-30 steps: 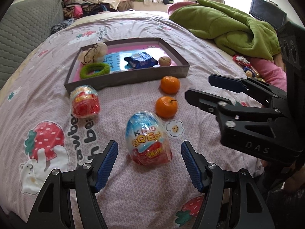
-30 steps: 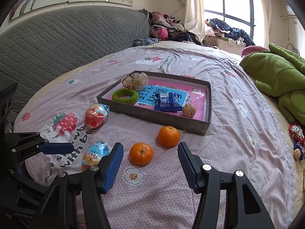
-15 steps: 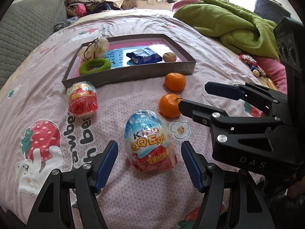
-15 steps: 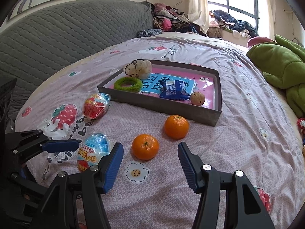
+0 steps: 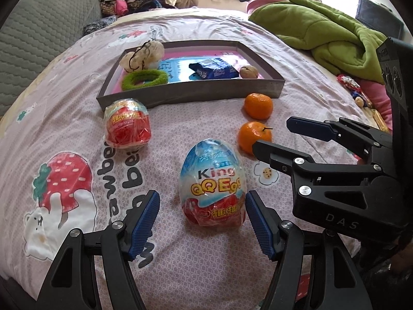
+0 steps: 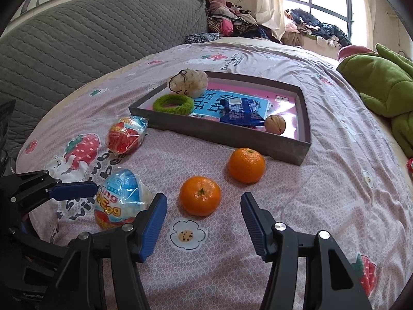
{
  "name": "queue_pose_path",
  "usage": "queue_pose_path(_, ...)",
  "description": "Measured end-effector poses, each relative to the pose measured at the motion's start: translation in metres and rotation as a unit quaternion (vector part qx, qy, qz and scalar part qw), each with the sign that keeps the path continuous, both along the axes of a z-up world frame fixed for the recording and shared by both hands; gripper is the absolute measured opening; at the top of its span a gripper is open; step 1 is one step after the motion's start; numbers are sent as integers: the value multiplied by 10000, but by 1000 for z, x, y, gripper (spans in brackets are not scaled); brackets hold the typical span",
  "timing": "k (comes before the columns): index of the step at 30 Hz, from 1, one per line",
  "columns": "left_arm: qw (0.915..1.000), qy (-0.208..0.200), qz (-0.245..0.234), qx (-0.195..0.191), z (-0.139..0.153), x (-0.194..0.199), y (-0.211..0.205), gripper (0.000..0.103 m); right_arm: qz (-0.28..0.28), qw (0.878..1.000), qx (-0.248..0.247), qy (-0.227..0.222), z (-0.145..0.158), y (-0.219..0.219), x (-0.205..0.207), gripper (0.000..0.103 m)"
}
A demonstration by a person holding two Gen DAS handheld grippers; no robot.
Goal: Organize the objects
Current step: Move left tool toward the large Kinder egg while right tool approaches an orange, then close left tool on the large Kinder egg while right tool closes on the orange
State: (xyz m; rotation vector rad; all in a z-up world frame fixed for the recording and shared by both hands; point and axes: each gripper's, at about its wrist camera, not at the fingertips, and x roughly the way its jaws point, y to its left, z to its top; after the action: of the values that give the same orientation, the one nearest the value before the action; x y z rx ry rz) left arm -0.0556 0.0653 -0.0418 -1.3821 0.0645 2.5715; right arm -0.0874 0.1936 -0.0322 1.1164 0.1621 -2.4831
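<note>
A blue wrapped toy egg (image 5: 213, 183) lies on the bedsheet between the open fingers of my left gripper (image 5: 202, 218), untouched. It also shows in the right wrist view (image 6: 121, 197). My right gripper (image 6: 202, 218) is open, its fingers on either side of the near orange (image 6: 200, 195), just short of it. A second orange (image 6: 246, 164) lies beyond it. A red wrapped egg (image 5: 127, 124) lies to the left. The grey tray (image 5: 191, 94) holds a green ring (image 5: 144, 79), a blue snack packet (image 5: 213, 69), a walnut (image 5: 248, 71) and a beige bundle (image 5: 143, 55).
A green blanket (image 5: 325, 33) is heaped at the right of the bed. A grey quilted headboard (image 6: 77, 41) stands at the left. Clothes pile up by the window at the back. Small toys (image 5: 355, 90) lie by the bed's right edge.
Both grippers have moved forward and lower. The blue egg now sits between my left fingers, and the near orange is closer to my right fingers. Nothing has been taken hold of.
</note>
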Motion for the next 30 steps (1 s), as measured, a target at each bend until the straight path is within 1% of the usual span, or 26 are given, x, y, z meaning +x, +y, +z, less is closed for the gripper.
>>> queue_pose_path(6, 9999, -8, 125, 49, -2, -4, -6, 70, -37, 9998, -159, -142, -7, -1, -8, 59)
queue_pose_path(10, 9996, 55, 246, 101, -1, -6, -11, 70, -45, 9994, -249, -229, -11, -1, -13, 58)
queue_pose_path(16, 9989, 49, 419, 209, -3, -12, -20, 70, -51, 9988, -351, -332, -15, -3, -19, 51)
queue_pose_path(18, 9984, 16, 473, 299, -4, -14, -24, 70, -39, 9985, -396, -381, -17, -4, -21, 47)
queue_pose_path(20, 9982, 0, 506, 328, -5, -16, -26, 70, -37, 9983, -411, -410, -19, -4, -22, 46)
queue_pose_path(23, 9977, 5, 556, 381, -4, -18, -29, 70, -96, 9978, -495, -421, -19, -1, -23, 40)
queue_pose_path(26, 9971, -41, 611, 460, -5, -21, -33, 70, -100, 9966, -654, -494, -19, 4, -25, 40)
queue_pose_path(30, 9956, -111, 695, 615, -6, -24, -40, 70, -81, 9968, -641, -472, -20, 3, -24, 40)
